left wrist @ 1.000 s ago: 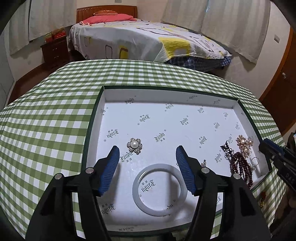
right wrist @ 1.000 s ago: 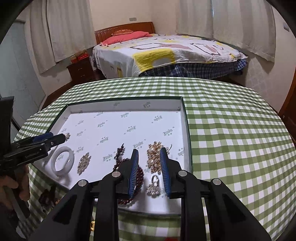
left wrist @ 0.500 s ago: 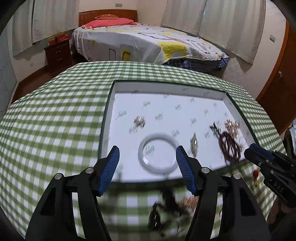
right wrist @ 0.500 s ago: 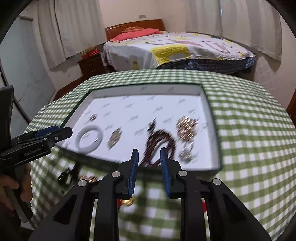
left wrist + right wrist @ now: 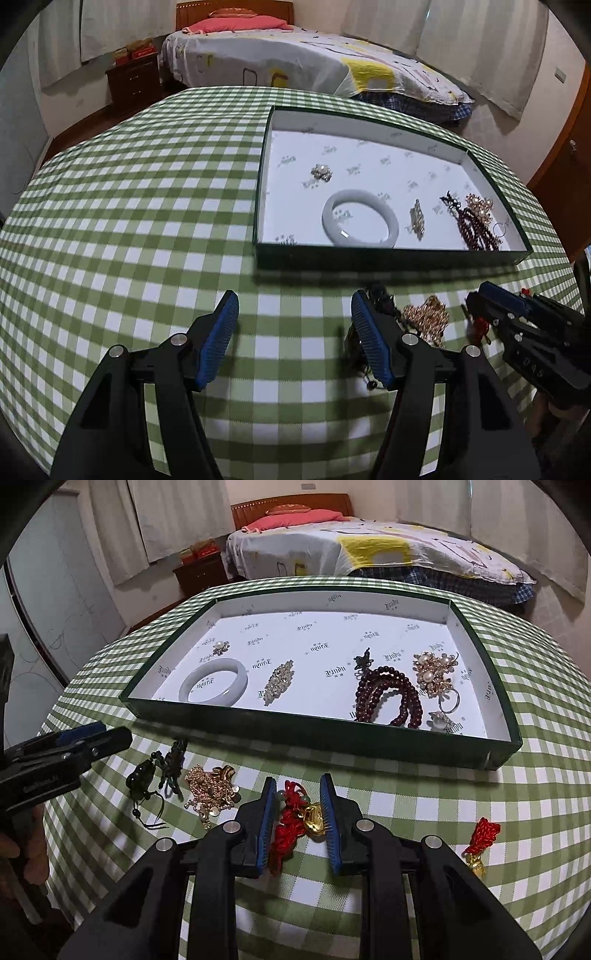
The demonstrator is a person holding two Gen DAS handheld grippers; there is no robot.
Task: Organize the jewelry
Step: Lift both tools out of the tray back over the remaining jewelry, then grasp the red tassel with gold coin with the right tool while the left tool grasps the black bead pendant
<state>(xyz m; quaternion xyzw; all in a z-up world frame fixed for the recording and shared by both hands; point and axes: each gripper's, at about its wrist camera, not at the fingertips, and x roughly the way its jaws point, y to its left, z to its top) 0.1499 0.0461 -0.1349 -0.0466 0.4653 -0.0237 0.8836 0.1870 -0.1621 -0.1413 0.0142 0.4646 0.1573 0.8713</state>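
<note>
The right wrist view alone shows a red knotted charm (image 5: 291, 816) lying between the fingers of the right hand-held gripper (image 5: 297, 812), whose jaws stand narrow around it without clearly touching, and a second red charm (image 5: 480, 840) at its 3 o'clock. The left hand-held gripper (image 5: 293, 332) gapes wide over the checked surface (image 5: 129, 221). The box (image 5: 332, 734) at 12 o'clock holds one white bangle (image 5: 213, 681), one dark red bead string (image 5: 388, 698) and three brooches.
</note>
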